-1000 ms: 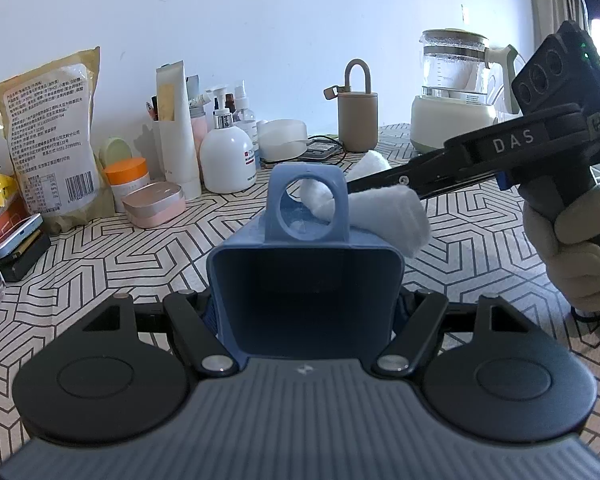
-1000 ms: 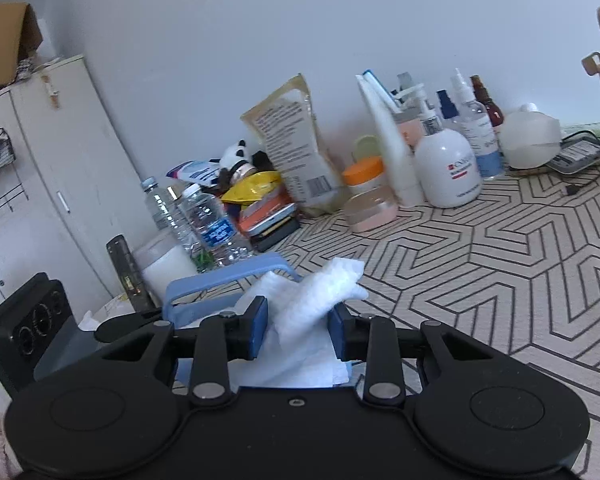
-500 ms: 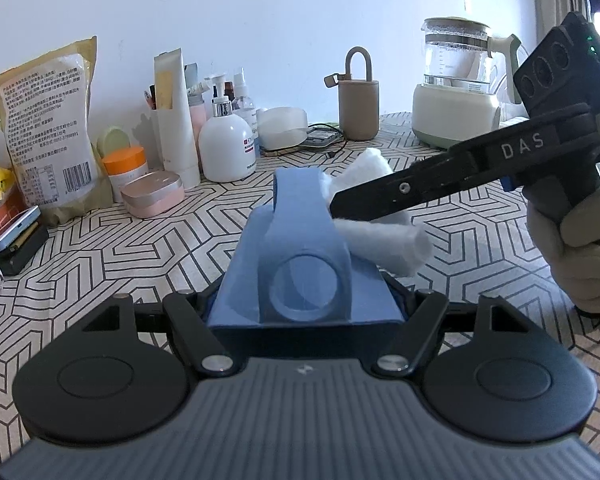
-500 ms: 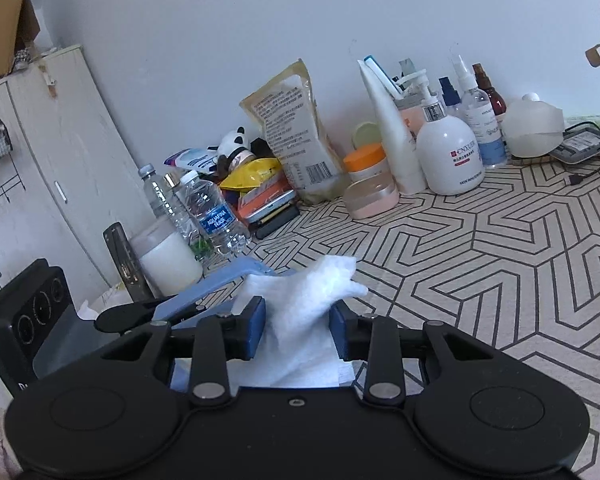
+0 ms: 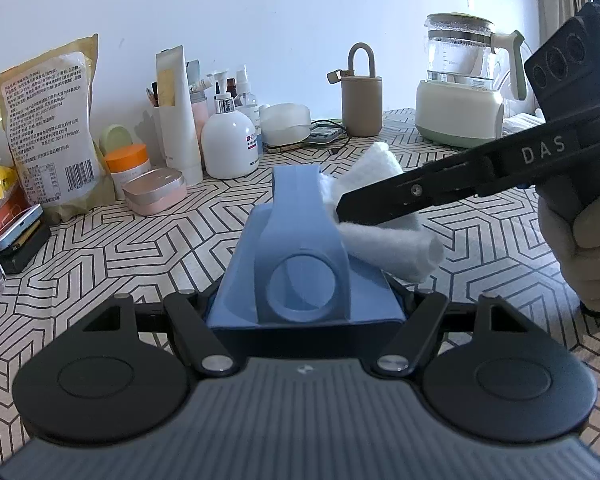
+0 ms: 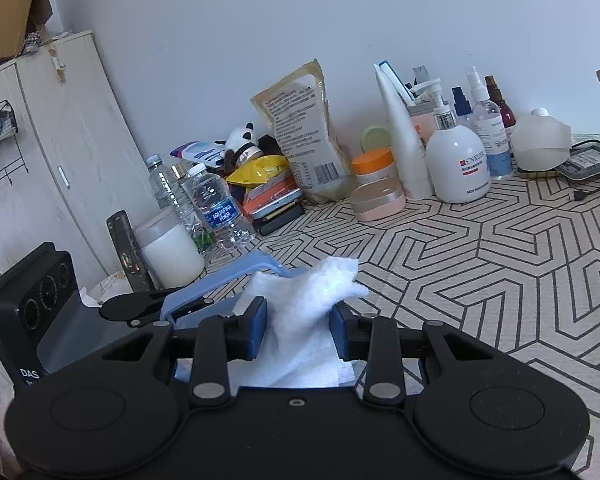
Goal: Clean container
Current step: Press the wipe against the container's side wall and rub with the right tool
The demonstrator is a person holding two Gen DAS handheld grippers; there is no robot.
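Two tongs engaged: left tongs point(image 5: 306, 312) clamped on blue container point(image 5: 304, 268), held above worktop point(image 5: 140, 256) near its front edge; right tongs point(image 6: 300, 330) clamped on white cloth point(image 6: 312, 300), wiping alongside. Cleaning seemingly midway.

You are tipping the blue container point(image 5: 304, 280) over in your left gripper point(image 5: 306, 312): a second ago its open mouth faced the left wrist camera with the ring handle standing up behind; now its outer side with the ring handle is facing that camera. You are bringing the white cloth point(image 5: 384, 236) in your right gripper point(image 6: 298, 330) against the container's right side, lower on it than before. In the right wrist view the container's blue edge point(image 6: 236, 276) is showing lower and flatter.
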